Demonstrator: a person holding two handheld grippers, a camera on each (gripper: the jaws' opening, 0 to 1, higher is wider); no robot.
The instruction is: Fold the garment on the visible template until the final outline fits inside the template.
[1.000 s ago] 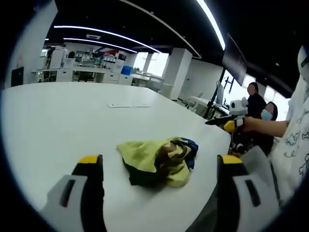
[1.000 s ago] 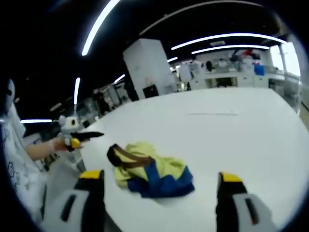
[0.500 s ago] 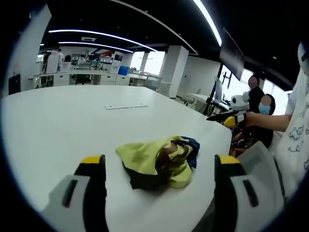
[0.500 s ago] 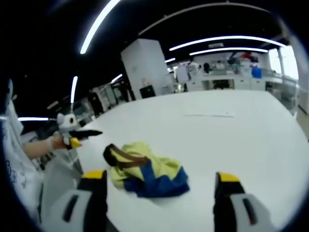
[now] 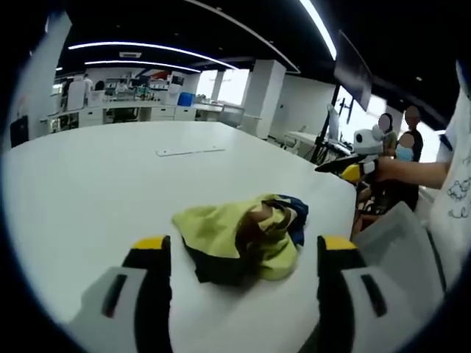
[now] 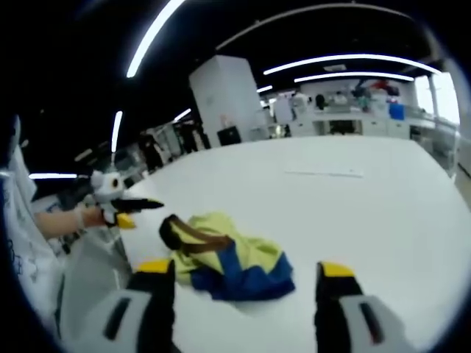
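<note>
A crumpled garment (image 5: 239, 246) in yellow, blue and brown lies in a heap on the white table (image 5: 110, 184), near its edge. My left gripper (image 5: 241, 244) hovers just short of the heap, open, with nothing between its yellow-tipped jaws. In the right gripper view the same garment (image 6: 228, 257) shows its blue side and a brown band. My right gripper (image 6: 245, 268) is open in front of it and holds nothing. The right gripper (image 5: 346, 168), held in a hand, comes into the left gripper view beyond the table edge. The left gripper (image 6: 125, 209) appears at the left of the right gripper view.
A thin pale strip (image 5: 190, 151) lies flat farther out on the table; the same strip (image 6: 324, 173) shows in the right gripper view. The person's white patterned sleeve (image 5: 460, 191) is at the right. Two people (image 5: 401, 147) stand behind. A grey surface (image 5: 401, 246) sits beside the table edge.
The jaws of both grippers have come a little closer together. Both views have shifted slightly. The garment lies as before.
</note>
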